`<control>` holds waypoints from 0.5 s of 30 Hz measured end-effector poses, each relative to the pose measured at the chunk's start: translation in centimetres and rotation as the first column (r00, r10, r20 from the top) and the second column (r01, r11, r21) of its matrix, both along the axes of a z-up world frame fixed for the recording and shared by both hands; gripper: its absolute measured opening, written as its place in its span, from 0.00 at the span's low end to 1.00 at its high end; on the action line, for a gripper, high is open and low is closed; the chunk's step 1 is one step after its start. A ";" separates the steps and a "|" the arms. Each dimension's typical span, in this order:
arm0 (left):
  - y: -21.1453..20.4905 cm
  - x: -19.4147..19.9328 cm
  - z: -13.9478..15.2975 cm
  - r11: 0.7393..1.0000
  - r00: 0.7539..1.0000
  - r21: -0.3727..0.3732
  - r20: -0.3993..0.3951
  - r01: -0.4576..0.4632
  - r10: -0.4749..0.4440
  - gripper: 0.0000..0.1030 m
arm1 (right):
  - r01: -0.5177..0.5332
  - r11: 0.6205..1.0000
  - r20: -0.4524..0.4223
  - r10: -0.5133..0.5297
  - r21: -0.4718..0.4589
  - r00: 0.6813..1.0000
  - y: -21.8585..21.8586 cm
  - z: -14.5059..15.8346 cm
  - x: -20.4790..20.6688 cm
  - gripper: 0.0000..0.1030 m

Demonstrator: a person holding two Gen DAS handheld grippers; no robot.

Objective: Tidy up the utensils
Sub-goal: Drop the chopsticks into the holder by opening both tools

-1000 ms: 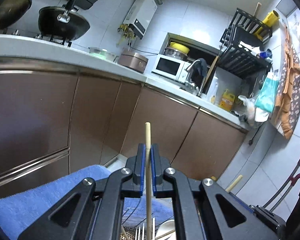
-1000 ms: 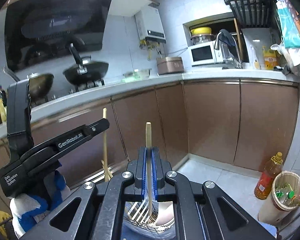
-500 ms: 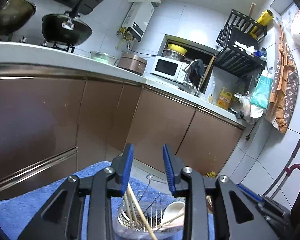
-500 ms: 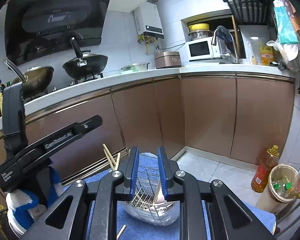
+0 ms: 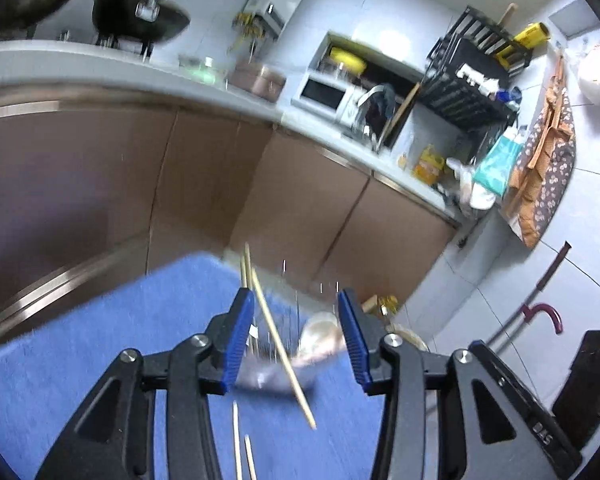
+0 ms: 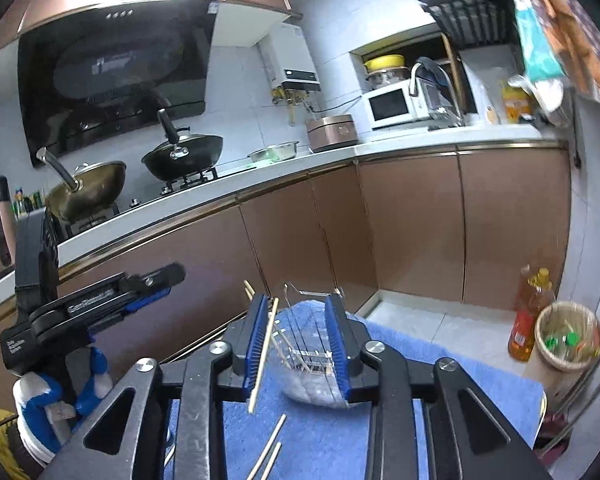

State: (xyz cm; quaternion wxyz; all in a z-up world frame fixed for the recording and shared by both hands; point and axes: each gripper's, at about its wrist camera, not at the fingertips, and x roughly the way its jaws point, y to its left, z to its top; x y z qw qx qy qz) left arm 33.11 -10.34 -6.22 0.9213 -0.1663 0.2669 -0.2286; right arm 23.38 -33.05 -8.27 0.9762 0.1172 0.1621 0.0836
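Observation:
A wire utensil basket [image 6: 308, 350] stands on a blue cloth [image 6: 420, 364], with chopsticks and a pale spoon [image 5: 320, 334] in it. My right gripper [image 6: 297, 304] is just in front of the basket and its jaws are opening. A loose chopstick [image 6: 264, 356] leans beside its left pad, unpressed. My left gripper [image 5: 298, 320] also faces the blurred basket [image 5: 276, 376] with its jaws opening, and a tilted chopstick [image 5: 284, 356] hangs free between them. Two more chopsticks [image 6: 268, 446] lie on the cloth nearby. In the right wrist view a gloved hand [image 6: 40, 396] holds the left gripper [image 6: 168, 280].
Brown cabinets [image 6: 412, 224] under a white counter run behind the cloth. On the counter are two woks [image 6: 184, 156], a cooker and a microwave [image 6: 394, 106]. An oil bottle [image 6: 530, 316] and a bin [image 6: 568, 340] stand on the floor at right.
Each gripper was shut on an upright chopstick. Both have opened, let the chopsticks drop at the basket, and drawn back so the basket and cloth show.

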 end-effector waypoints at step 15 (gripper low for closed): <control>-4.8 4.1 -6.1 0.994 0.950 0.102 -0.313 0.035 -0.001 0.41 | 0.128 0.955 -0.049 -0.119 0.267 0.992 -10.8 -8.5 -0.7 0.36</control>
